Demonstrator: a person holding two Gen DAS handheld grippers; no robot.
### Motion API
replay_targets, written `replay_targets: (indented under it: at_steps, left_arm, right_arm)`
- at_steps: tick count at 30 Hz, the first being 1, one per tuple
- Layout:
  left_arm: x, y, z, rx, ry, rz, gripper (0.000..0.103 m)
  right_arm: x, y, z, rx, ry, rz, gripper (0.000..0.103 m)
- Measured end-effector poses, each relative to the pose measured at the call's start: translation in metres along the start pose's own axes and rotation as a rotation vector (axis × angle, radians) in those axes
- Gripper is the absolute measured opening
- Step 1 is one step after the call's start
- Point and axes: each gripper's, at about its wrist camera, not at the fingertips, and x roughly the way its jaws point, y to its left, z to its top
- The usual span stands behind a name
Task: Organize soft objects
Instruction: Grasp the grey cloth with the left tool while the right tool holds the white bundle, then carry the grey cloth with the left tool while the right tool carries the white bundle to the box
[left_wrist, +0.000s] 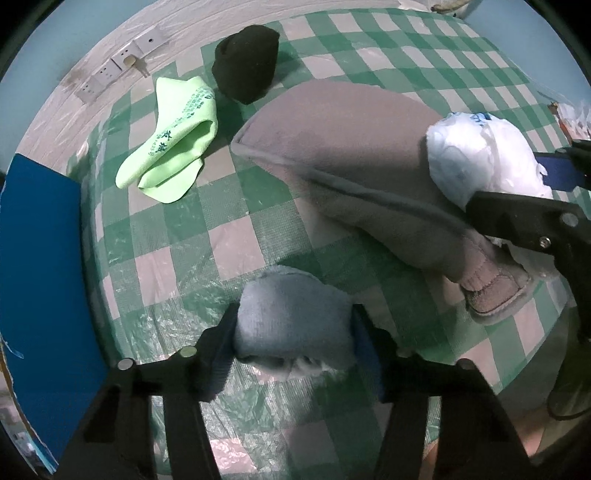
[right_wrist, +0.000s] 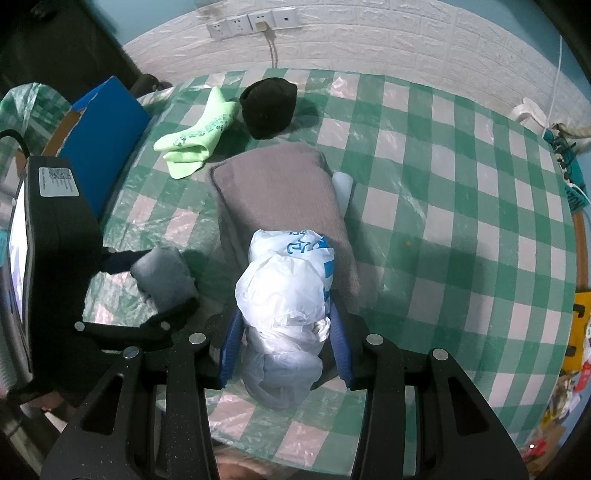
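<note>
My left gripper (left_wrist: 295, 332) points straight down over the checked tablecloth (left_wrist: 177, 236), shut on a rolled grey-blue cloth (left_wrist: 295, 317), with a blue pad pressed against each side. In the right wrist view the same gripper (right_wrist: 155, 284) holds the grey roll (right_wrist: 162, 277) just left of the cushion. My right gripper (right_wrist: 284, 343) is shut on a crumpled white plastic bag (right_wrist: 288, 280), which rests on the near end of a grey cushion (right_wrist: 280, 184). A lime green sock (left_wrist: 173, 136) and a black knitted bundle (left_wrist: 245, 62) lie beyond the cushion.
A blue box (right_wrist: 107, 122) stands at the table's left edge. Wall sockets (right_wrist: 255, 22) with a plugged cable sit on the white brick wall behind. A pale object (right_wrist: 343, 184) peeks out at the cushion's right side. Clutter lines the far right edge (right_wrist: 569, 162).
</note>
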Motion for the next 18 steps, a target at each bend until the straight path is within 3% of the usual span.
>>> replay_targets:
  at_steps: [5,18]
  left_arm:
    - [-0.01,0.0,-0.004,0.011,-0.037,0.016,0.039]
    - [-0.042,0.021,0.0,-0.004,-0.107,0.031,0.034]
  right_arm:
    - [-0.003,0.003,0.001,-0.005,-0.007,-0.003,0.042]
    - [-0.014,0.012,0.004,-0.024,-0.026,-0.007,0.042]
